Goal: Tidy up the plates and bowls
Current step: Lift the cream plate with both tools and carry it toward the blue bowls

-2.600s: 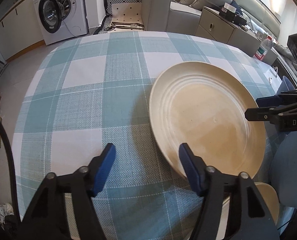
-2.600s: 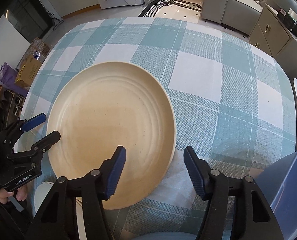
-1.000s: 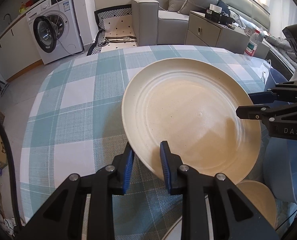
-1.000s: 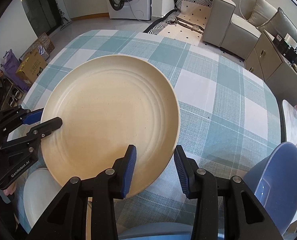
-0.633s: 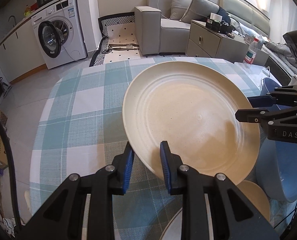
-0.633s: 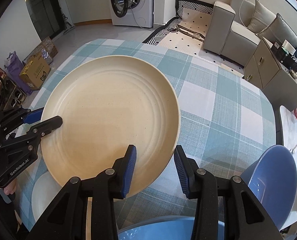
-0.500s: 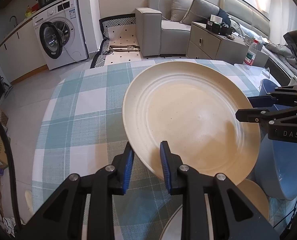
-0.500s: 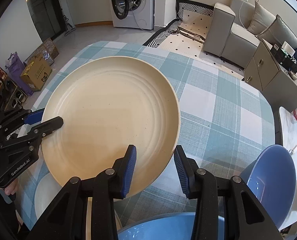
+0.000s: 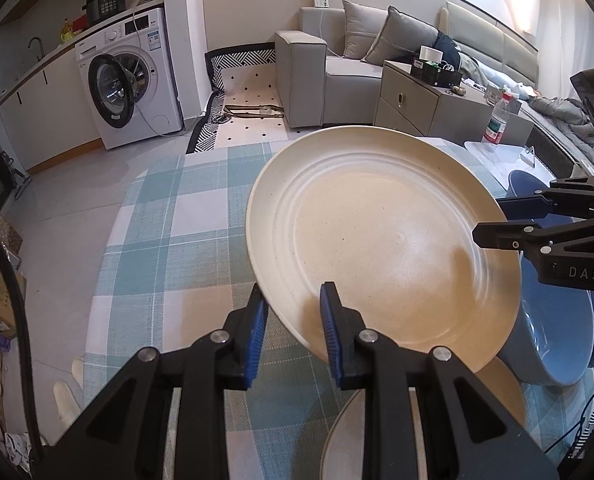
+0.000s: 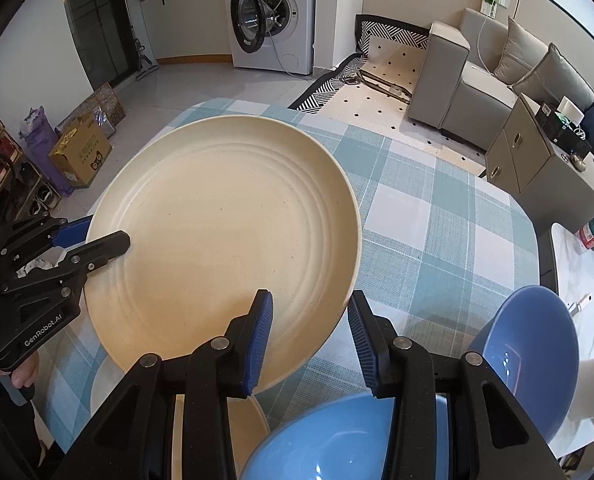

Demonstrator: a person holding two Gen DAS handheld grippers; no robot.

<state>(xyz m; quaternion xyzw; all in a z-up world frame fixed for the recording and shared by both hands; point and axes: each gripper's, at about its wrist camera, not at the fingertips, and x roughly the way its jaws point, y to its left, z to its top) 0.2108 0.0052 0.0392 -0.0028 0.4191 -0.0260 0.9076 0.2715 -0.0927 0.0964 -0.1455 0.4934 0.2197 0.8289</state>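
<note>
The left gripper (image 9: 291, 320) pinches the near-left rim of the large cream plate (image 9: 377, 240), which hangs tilted above the checked tablecloth (image 9: 169, 240). The right gripper (image 10: 309, 332) clamps the opposite rim. Move both together, keeping the plate level and clear of the 2 blue bowls (image 10: 533, 356).

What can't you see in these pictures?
- Underside of the big cream plate: faces away in both wrist views.
- Smaller cream dishes below: mostly covered by the plate and gripper arms.
- Blue bowl: bottom hidden by the right gripper; a second is cut off.
</note>
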